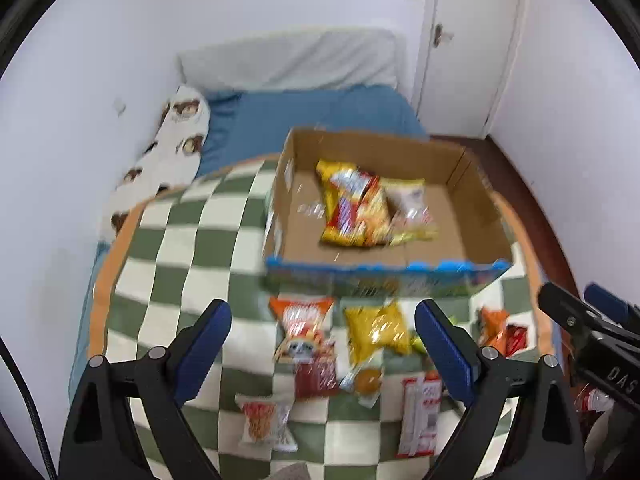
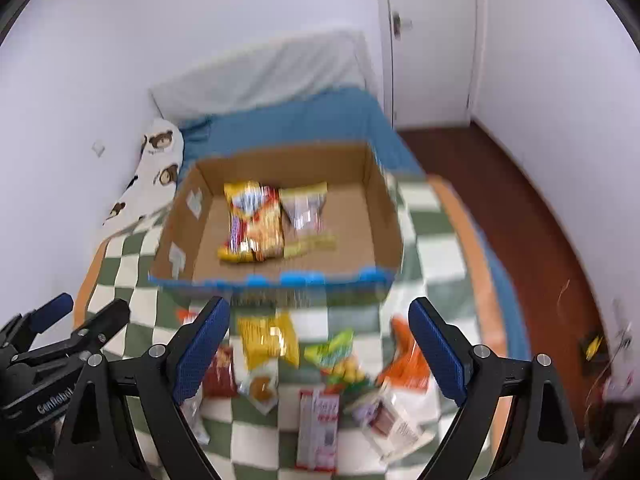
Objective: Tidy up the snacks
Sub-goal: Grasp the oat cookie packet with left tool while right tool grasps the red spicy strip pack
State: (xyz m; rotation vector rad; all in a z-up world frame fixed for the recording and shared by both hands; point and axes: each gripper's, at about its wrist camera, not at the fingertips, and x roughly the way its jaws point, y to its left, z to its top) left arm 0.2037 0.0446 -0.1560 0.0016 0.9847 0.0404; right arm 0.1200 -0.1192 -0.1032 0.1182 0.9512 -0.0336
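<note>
An open cardboard box (image 1: 372, 144) (image 2: 376, 208) stands on the checkered blanket. In it lie a yellow-red packet (image 1: 356, 208) (image 2: 252, 220) and a pale packet (image 1: 412, 204) (image 2: 306, 212). Several loose snacks lie in front of the box: an orange-red bag (image 1: 300, 328), a yellow bag (image 1: 376, 328) (image 2: 272, 340), a green bag (image 2: 336, 352), an orange bag (image 2: 408, 360) and a long white-red packet (image 1: 420, 416) (image 2: 320, 424). My left gripper (image 1: 323, 312) hovers open above them with nothing in it. Beside it my right gripper (image 2: 318, 310) is open and holds nothing.
The green-and-white checkered blanket (image 1: 180, 240) covers a bed with a blue sheet (image 1: 280, 116) and a bear-print pillow (image 1: 176, 148) by the left wall. A white door (image 2: 432, 40) and brown floor (image 2: 520, 208) lie to the right.
</note>
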